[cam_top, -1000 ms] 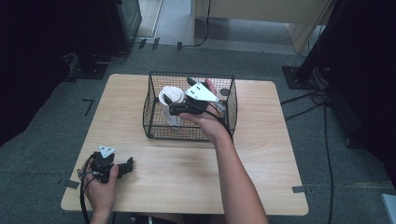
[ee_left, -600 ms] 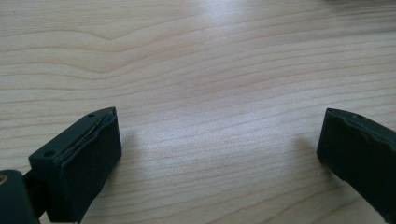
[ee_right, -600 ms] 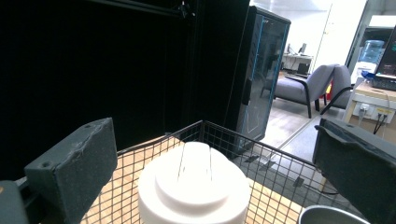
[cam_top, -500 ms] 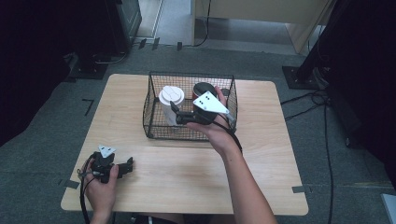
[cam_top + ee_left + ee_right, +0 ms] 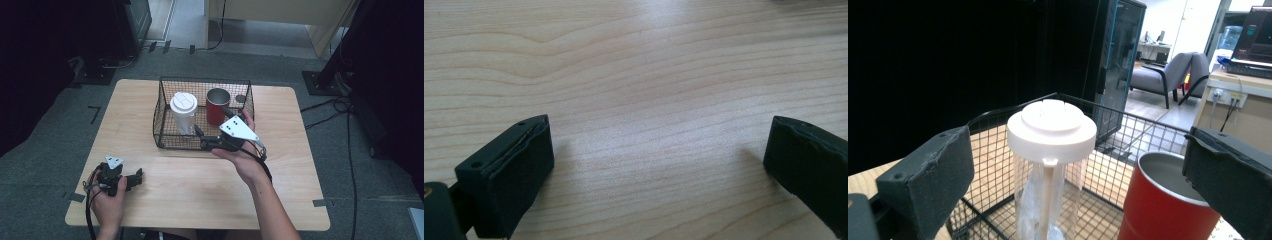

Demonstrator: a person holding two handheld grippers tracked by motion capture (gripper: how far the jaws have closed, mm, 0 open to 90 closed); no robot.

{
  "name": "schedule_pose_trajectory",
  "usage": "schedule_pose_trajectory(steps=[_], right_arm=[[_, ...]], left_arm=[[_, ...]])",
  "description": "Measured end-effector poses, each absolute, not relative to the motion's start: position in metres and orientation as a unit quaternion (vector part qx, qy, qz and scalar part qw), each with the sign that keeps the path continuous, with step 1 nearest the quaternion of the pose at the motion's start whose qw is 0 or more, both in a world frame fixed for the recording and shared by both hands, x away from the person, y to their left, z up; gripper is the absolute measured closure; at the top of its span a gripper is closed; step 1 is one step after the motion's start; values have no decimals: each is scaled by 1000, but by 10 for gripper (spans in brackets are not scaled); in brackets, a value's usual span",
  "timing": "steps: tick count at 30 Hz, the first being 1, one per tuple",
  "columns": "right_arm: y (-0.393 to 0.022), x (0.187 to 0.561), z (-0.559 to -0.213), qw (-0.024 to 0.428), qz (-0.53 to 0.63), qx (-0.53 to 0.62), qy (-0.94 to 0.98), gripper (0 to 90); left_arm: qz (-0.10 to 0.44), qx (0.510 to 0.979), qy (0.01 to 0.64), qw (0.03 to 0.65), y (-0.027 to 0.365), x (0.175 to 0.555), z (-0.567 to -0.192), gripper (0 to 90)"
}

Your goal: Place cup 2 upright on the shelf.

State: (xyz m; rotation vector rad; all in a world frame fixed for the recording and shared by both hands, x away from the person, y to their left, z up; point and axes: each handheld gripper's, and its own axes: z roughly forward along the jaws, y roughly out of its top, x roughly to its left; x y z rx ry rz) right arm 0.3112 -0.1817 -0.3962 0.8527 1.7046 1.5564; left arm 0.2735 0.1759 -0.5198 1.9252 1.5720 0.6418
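We see one wire basket [image 5: 165,112] on one wooden table [image 5: 200,185]. Inside it we count two cups: one white cup [image 5: 183,112] and one red cup [image 5: 217,106]. We see two grippers: left gripper [image 5: 131,179], right gripper [image 5: 201,139].

The tabletop [image 5: 280,195] is viewed from above; the wire basket [image 5: 165,131], seen there, is faced closely by the right gripper view.

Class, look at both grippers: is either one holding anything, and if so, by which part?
Nothing is held. The right gripper is open near the white-lidded cup; the left gripper is open over the table.
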Motion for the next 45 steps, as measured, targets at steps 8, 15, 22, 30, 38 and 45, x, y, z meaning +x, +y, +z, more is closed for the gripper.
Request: schedule_pose_trajectory(steps=[8,15,22,30,38,45], right_arm=[[-200,291,-407,340,594,348,640,6],[-216,273,-415,335,592,371,632,8],[-236,260,-426,344,584,390,623,10],[-261,249,-443,355,565,413,620,11],[-289,241,-463,361,547,440,614,13],[-313,233,-483,367,525,469,608,31]], left_arm=[[240,719,587,284,176,274,-520,4],[240,719,587,284,176,274,-520,4],[240,719,587,284,176,274,-520,4],[241,719,587,284,176,274,-520,4],[240,720,586,283,176,274,-520,4],[240,720,586,283,176,274,-520,4]])
